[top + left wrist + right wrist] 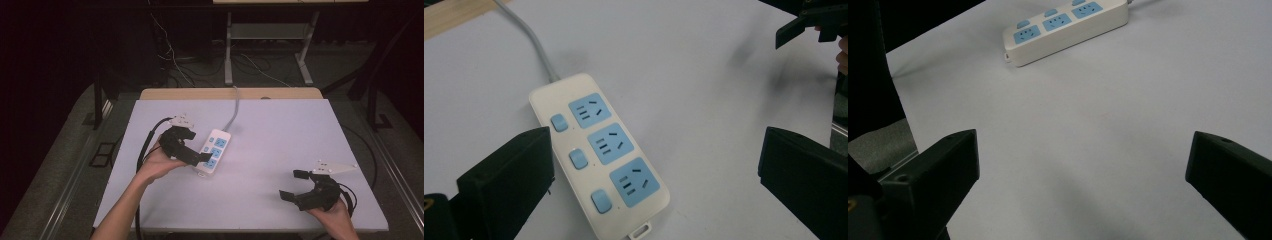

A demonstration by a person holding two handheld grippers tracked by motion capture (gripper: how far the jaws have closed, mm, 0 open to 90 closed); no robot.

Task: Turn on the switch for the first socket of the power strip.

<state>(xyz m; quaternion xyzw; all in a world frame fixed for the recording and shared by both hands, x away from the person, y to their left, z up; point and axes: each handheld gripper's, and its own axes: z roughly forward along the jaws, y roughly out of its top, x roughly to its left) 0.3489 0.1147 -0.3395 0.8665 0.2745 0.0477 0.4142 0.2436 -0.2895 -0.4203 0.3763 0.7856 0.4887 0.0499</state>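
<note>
Right hand-held gripper (pixel 293 184): lower right of the high view, jaws wide, holding nothing.
Left hand-held gripper (pixel 200 146): left of centre, jaws wide, beside the strip.
Power strip (pixel 213 150): cream plastic, rounded oblong, blue sockets; long axis diagonal, cord end toward upper right.
Surface (pixel 280 130): white, matte.

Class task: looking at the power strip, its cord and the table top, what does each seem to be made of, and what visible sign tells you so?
Power strip: probably hard moulded plastic, cream with a slight sheen and rounded edges; its sockets and switches are light blue.
Cord: apparently a flexible grey rubbery or plastic sheath, since it curves smoothly.
Table top: a smooth, matt, pale surface, perhaps laminate; a wood-coloured strip runs along its far edge.
</note>
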